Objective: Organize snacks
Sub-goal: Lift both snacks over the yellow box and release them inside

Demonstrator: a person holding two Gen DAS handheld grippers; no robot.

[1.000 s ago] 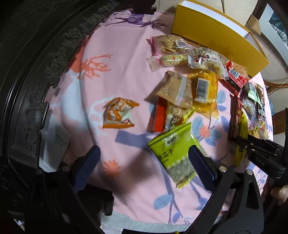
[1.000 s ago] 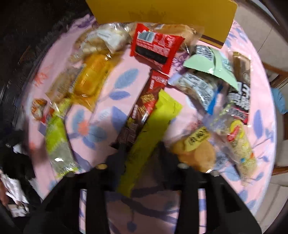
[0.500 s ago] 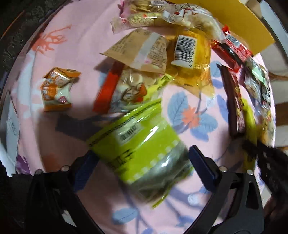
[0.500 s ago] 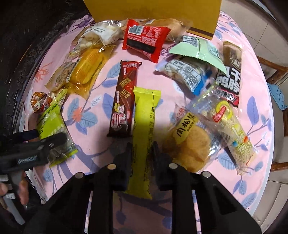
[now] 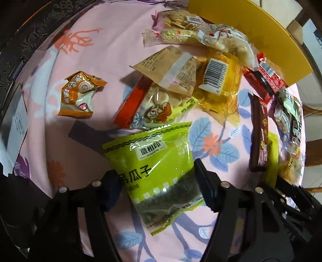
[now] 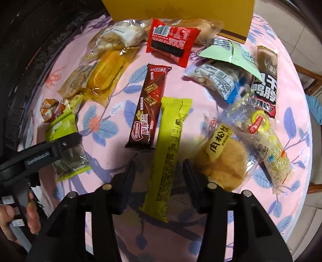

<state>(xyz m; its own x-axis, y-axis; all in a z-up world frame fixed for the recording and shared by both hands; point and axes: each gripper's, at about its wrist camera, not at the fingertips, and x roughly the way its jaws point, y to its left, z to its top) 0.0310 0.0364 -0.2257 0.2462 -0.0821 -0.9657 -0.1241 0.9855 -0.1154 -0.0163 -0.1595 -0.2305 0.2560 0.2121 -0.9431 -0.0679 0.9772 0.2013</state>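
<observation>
A green seed packet (image 5: 155, 161) lies on the pink flowered cloth (image 5: 96, 50). My left gripper (image 5: 157, 177) points down over it, jaws closing, and the pads meet the packet's two side edges. The right wrist view shows the same packet (image 6: 62, 125) under that gripper's finger (image 6: 56, 149). My right gripper (image 6: 158, 171) straddles a long yellow-green bar (image 6: 171, 141) that lies flat. Its jaws are opening, with a gap on each side of the bar.
Several snack packets cover the cloth: an orange packet (image 5: 80, 94), a brown wafer bar (image 6: 149, 108), a red packet (image 6: 171, 44), a floss bun (image 6: 223, 157). A yellow box (image 6: 181, 16) stands at the far edge. Dark carved furniture (image 5: 30, 40) borders the left. A hand (image 6: 30, 211) holds the left gripper.
My left gripper came down over the green seed packet and its jaws narrowed onto it. The right gripper's jaws parted from the yellow-green bar, which now lies on the cloth.
</observation>
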